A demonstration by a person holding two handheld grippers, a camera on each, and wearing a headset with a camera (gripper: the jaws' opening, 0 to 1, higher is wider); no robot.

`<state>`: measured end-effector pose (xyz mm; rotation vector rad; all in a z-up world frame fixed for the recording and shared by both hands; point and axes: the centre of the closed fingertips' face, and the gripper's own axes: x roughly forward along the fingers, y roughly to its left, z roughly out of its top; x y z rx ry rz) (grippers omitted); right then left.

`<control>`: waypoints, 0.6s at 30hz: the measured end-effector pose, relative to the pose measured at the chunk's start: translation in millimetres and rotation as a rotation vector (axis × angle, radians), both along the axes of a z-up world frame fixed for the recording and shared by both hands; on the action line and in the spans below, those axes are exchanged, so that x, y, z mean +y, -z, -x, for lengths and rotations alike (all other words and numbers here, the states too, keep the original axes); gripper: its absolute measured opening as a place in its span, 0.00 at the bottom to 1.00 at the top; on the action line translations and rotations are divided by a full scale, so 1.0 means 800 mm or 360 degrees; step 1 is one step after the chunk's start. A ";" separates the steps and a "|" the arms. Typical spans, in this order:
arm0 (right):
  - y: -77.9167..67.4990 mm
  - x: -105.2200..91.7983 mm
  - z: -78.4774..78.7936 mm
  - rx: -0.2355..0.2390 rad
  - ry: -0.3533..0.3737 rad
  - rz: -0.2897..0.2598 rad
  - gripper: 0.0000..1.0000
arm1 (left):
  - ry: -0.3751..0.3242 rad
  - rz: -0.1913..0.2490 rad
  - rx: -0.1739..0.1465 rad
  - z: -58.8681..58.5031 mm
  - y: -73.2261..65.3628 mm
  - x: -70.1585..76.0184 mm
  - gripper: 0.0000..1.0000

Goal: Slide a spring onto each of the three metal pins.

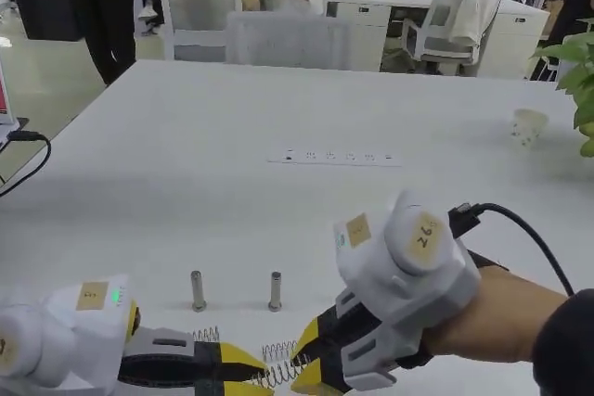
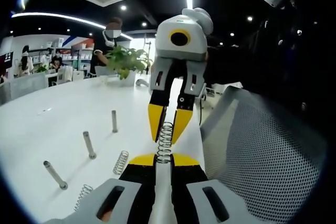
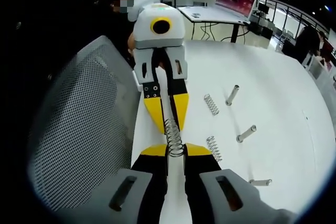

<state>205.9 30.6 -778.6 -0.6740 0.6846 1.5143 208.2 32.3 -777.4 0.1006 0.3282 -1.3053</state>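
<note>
A small wire spring (image 2: 165, 140) is stretched between both grippers near the table's front edge. My left gripper (image 2: 164, 158) is shut on one end of the spring (image 1: 278, 376). My right gripper (image 3: 176, 150) faces it, shut on the other end of that spring (image 3: 173, 136). Three upright metal pins (image 2: 114, 121) (image 2: 88, 145) (image 2: 54, 174) stand bare in a row on the white table, to the left in the left gripper view. In the head view, two pins (image 1: 198, 290) (image 1: 275, 290) stand just beyond the grippers. Two loose springs (image 1: 206, 334) (image 1: 278, 351) lie near the pins.
A power strip (image 1: 334, 157) is set into the white table (image 1: 278, 108) at the middle, and a paper cup (image 1: 529, 125) sits at the far right beside a plant (image 1: 580, 81). A mesh chair back (image 2: 262, 145) is close behind the grippers. People and chairs stand beyond the far edge.
</note>
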 end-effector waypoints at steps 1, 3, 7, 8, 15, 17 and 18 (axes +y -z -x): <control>-0.001 0.001 0.001 0.0001 -0.0004 0.0001 0.09 | 0.0004 -0.0007 -0.0001 0.001 0.001 -0.001 0.02; -0.001 0.002 0.002 0.0000 -0.0013 0.0004 0.09 | 0.0010 -0.0023 -0.0005 0.001 0.002 -0.001 0.02; -0.003 0.004 0.003 0.0009 -0.0018 0.0008 0.09 | 0.0016 -0.0037 -0.0004 0.002 0.004 -0.001 0.02; -0.004 0.005 0.004 0.0008 -0.0020 0.0007 0.09 | 0.0016 -0.0038 -0.0002 0.002 0.005 -0.001 0.02; -0.009 0.010 0.007 -0.0004 -0.0040 0.0007 0.09 | 0.0026 -0.0043 -0.0002 0.002 0.006 -0.004 0.02; -0.011 0.013 0.009 -0.0004 -0.0050 0.0008 0.09 | 0.0033 -0.0046 -0.0003 0.003 0.007 -0.005 0.02; -0.011 0.013 0.010 -0.0004 -0.0053 0.0012 0.09 | 0.0034 -0.0051 -0.0005 0.003 0.007 -0.005 0.02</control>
